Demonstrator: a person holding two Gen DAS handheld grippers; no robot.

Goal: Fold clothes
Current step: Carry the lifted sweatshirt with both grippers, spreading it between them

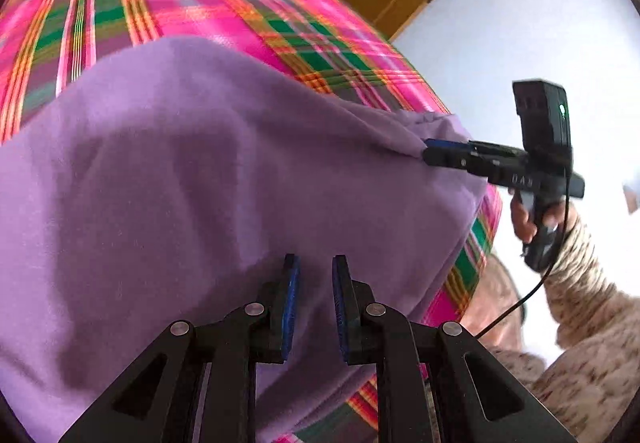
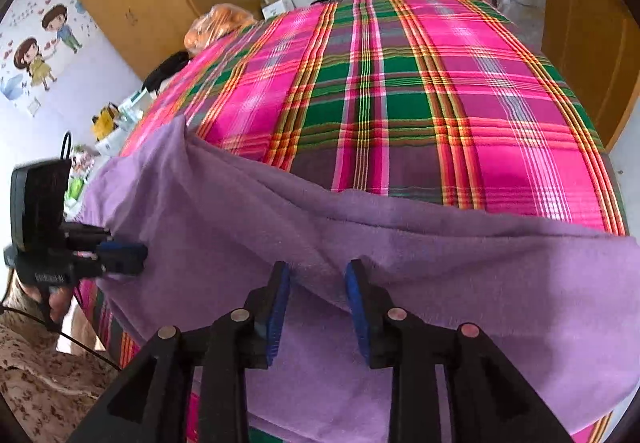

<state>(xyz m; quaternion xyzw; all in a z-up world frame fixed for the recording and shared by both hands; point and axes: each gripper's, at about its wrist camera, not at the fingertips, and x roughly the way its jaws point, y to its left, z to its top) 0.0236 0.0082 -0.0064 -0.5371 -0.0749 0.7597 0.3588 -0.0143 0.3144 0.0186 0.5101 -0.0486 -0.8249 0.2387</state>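
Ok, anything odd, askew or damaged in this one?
Nothing stands out. The purple cloth lies rumpled over the near edge of the plaid bedspread. The left gripper and the right gripper each pinch it, as you would expect mid-fold. No tears or stains show.

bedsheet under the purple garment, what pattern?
Plaid bedsheet: hot pink and green with orange-yellow stripes. Clearest in the right wrist view.
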